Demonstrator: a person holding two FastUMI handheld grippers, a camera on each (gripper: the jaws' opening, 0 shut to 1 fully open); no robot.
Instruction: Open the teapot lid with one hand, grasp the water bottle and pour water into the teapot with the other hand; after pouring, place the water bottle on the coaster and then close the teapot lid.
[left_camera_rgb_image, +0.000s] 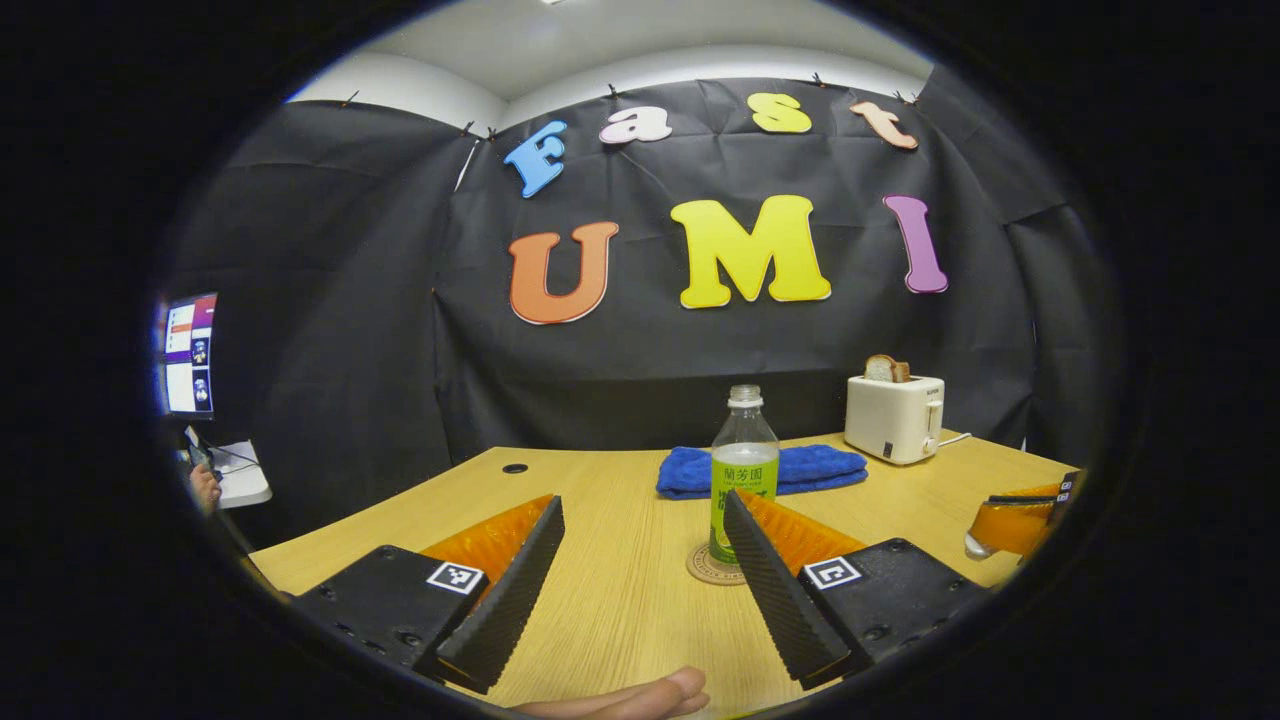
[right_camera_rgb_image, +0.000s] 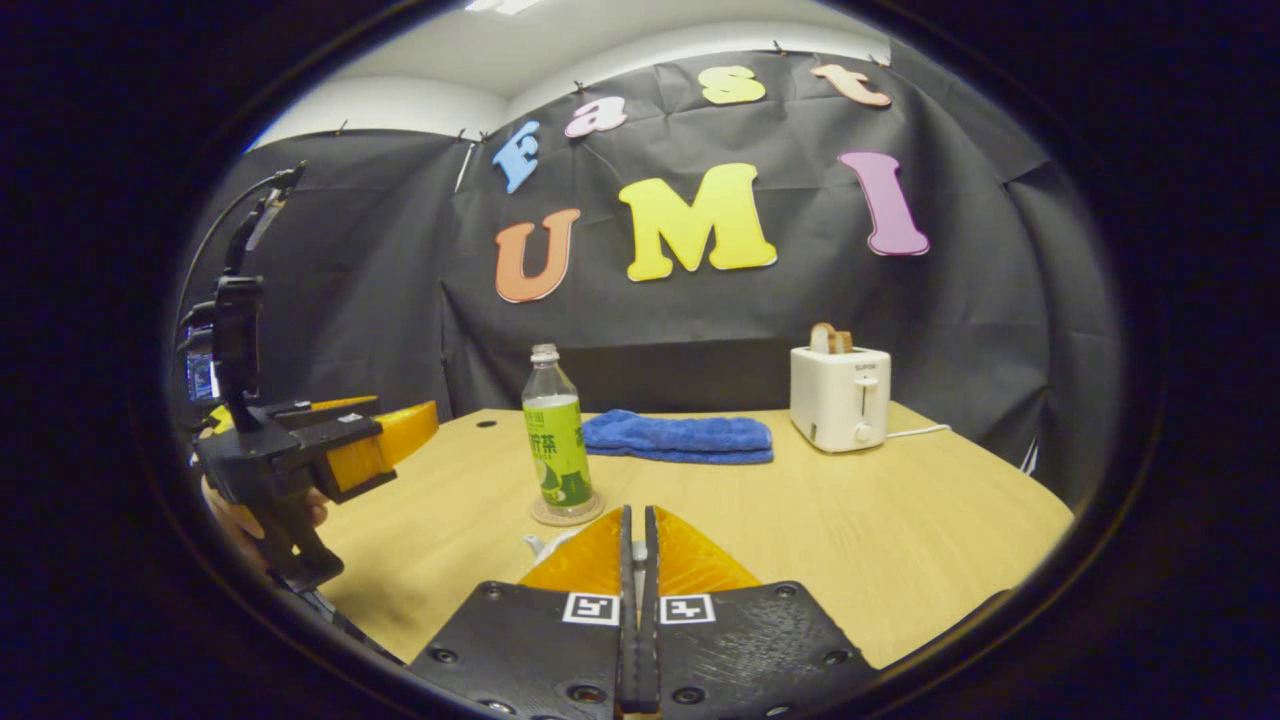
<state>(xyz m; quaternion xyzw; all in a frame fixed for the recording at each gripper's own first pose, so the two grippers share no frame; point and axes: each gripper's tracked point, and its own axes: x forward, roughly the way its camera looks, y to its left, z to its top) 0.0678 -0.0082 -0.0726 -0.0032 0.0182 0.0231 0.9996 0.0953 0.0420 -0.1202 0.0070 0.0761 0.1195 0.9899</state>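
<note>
A clear water bottle (left_camera_rgb_image: 744, 462) (right_camera_rgb_image: 556, 440) with a green label stands upright on a round coaster (left_camera_rgb_image: 706, 568) (right_camera_rgb_image: 566, 514) on the wooden table (left_camera_rgb_image: 620, 590) (right_camera_rgb_image: 860, 530). My left gripper (left_camera_rgb_image: 642, 505) is open wide and empty, just short of the bottle, which shows behind its right finger. In the right gripper view the left gripper (right_camera_rgb_image: 405, 425) hovers at the left, held by a hand (right_camera_rgb_image: 232, 520). My right gripper (right_camera_rgb_image: 637, 515) (left_camera_rgb_image: 1012, 520) is shut on a white piece, seemingly the teapot lid (right_camera_rgb_image: 545, 545) (left_camera_rgb_image: 975, 545). The teapot's body is hidden.
A folded blue towel (left_camera_rgb_image: 820, 465) (right_camera_rgb_image: 680, 436) lies behind the bottle. A white toaster (left_camera_rgb_image: 893, 415) (right_camera_rgb_image: 838, 395) holding bread stands at the back right. A monitor (left_camera_rgb_image: 188, 352) sits off the table's left. A fingertip (left_camera_rgb_image: 650, 693) pokes in below my left gripper.
</note>
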